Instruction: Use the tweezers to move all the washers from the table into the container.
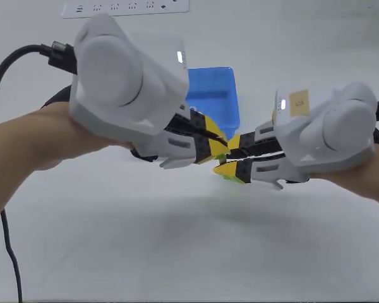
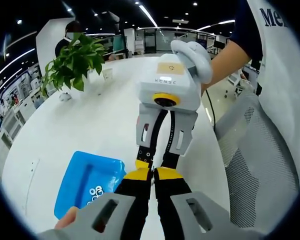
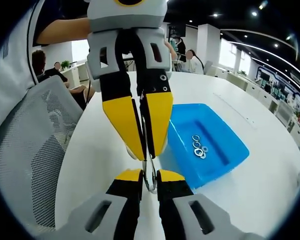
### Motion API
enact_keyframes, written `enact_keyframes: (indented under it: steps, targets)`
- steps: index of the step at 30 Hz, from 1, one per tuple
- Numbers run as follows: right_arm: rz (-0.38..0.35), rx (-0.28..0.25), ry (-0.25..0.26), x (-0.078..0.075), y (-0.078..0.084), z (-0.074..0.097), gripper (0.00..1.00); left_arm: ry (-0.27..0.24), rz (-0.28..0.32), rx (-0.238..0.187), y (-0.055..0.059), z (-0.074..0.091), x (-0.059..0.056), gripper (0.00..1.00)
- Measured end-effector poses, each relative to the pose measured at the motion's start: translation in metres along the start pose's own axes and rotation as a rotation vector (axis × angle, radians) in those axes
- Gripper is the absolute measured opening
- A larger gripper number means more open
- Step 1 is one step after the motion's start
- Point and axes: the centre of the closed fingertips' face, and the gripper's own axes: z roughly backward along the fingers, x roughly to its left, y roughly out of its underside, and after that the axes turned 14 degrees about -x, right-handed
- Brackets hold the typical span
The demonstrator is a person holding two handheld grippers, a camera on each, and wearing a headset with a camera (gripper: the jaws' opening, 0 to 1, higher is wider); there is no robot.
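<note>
Right gripper (image 3: 150,176) jaws, narrow, pinch the tweezers' (image 3: 146,160) looped end. Left gripper (image 3: 146,144), at 12 o'clock, meets it tip to tip, jaws narrow on the same tweezers. Washers (image 3: 199,146) lie in the container (image 3: 215,172) at 2 o'clock.

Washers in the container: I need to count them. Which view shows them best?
The right gripper view: the washers lie clear and unblocked in the open container. The left gripper view shows them small, at the container's near edge. The head view shows the container half hidden, too blurred for washers.
</note>
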Motion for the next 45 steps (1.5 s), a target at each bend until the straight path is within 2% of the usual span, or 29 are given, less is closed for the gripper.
enact_keyframes:
  steps: [4,8,13,17,18,24,39,45]
  targets:
    - [-0.003,0.001,-0.016,0.000,0.000,0.000,0.15,0.001,0.002,0.002,0.000,-0.001,0.001,0.06]
    - [0.023,0.008,-0.022,-0.002,0.001,-0.001,0.12,-0.003,0.001,0.004,-0.001,-0.001,0.003,0.06]
    - [0.013,0.011,-0.030,-0.002,0.001,0.000,0.11,-0.001,0.014,0.001,-0.001,-0.002,0.004,0.06]
    - [0.006,0.008,-0.022,-0.003,0.001,0.000,0.10,-0.015,0.010,-0.003,-0.001,-0.003,0.006,0.06]
    - [0.003,0.012,-0.021,-0.003,0.002,0.001,0.10,-0.016,0.027,-0.009,-0.002,-0.004,0.004,0.06]
    - [0.010,0.009,-0.011,-0.002,0.000,0.001,0.10,-0.013,0.016,-0.004,-0.001,-0.001,0.002,0.06]
    - [0.085,0.000,-0.018,0.005,-0.033,0.003,0.10,-0.026,-0.033,-0.008,-0.022,0.026,-0.005,0.06]
    - [0.117,-0.010,-0.013,0.004,-0.049,0.003,0.10,-0.043,-0.063,-0.018,-0.032,0.038,-0.004,0.06]
